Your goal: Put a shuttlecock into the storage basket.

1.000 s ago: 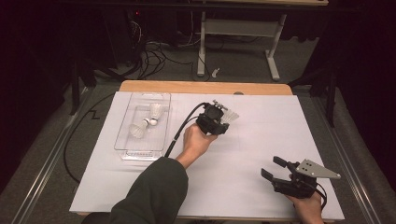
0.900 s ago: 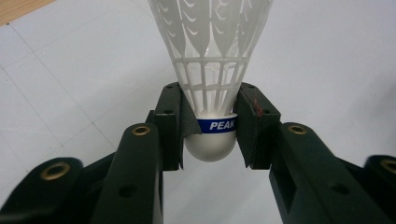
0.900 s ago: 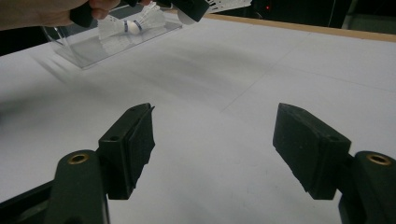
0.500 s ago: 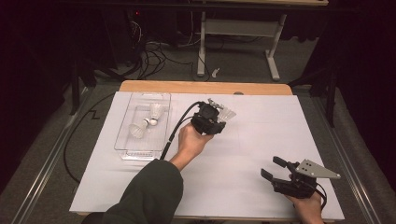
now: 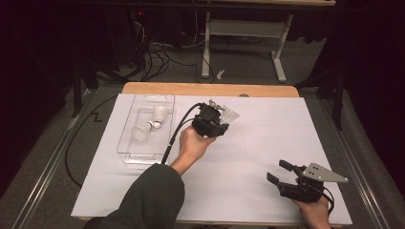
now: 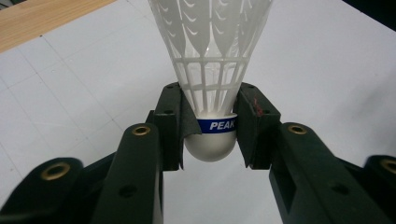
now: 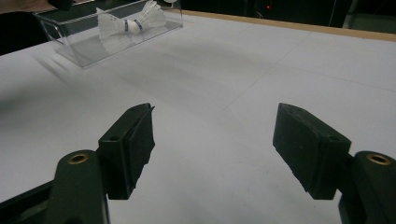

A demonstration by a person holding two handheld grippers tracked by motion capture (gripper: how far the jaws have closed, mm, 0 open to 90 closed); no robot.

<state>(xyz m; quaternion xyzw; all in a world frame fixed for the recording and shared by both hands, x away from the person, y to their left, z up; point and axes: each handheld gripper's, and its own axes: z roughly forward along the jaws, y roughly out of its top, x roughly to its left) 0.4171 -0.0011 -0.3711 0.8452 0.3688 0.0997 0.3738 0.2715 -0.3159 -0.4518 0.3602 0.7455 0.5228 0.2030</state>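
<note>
Your left gripper (image 5: 216,125) has its fingers clamped on a shuttlecock (image 6: 212,88) mid-frame over bare worktop (image 5: 267,143), while your right gripper (image 5: 279,171), lower right, holds its fingers apart.

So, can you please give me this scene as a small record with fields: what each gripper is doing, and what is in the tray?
left gripper: shut on the held shuttlecock, pads at its cork base, skirt pointing away
right gripper: open, nothing between the jaws, over the white table cover
clear tray: two shuttlecocks, cork ends touching
held shuttlecock marking: blue band reading PEAK
</note>
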